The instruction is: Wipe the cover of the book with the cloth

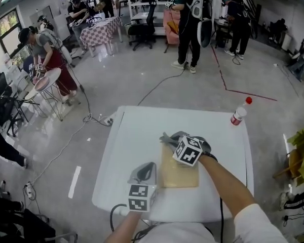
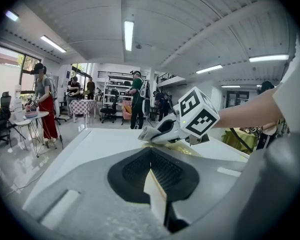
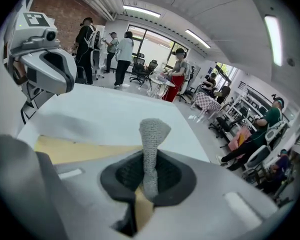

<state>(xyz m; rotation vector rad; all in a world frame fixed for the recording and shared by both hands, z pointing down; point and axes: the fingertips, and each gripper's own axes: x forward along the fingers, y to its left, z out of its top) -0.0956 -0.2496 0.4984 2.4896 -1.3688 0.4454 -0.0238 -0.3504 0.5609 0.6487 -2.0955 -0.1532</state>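
Observation:
A tan book (image 1: 180, 175) lies flat on the white table (image 1: 134, 140), near its front edge. My right gripper (image 1: 171, 137) hovers over the book's far edge, shut on a grey knitted cloth (image 1: 165, 137). In the right gripper view the cloth (image 3: 152, 134) sticks up from between the closed jaws of my right gripper (image 3: 149, 176), with the book (image 3: 75, 149) below and to the left. My left gripper (image 1: 149, 167) rests just beside the book's left edge, jaws together. The left gripper view shows my left gripper (image 2: 152, 171) shut, with the right gripper's cloth (image 2: 146, 133) ahead over the book (image 2: 190, 150).
A clear bottle with a red cap (image 1: 238, 114) stands at the table's far right corner. Cables (image 1: 157, 87) trail over the floor beyond the table. Several people stand and work farther back, near a small round table (image 1: 46, 80) and office chairs.

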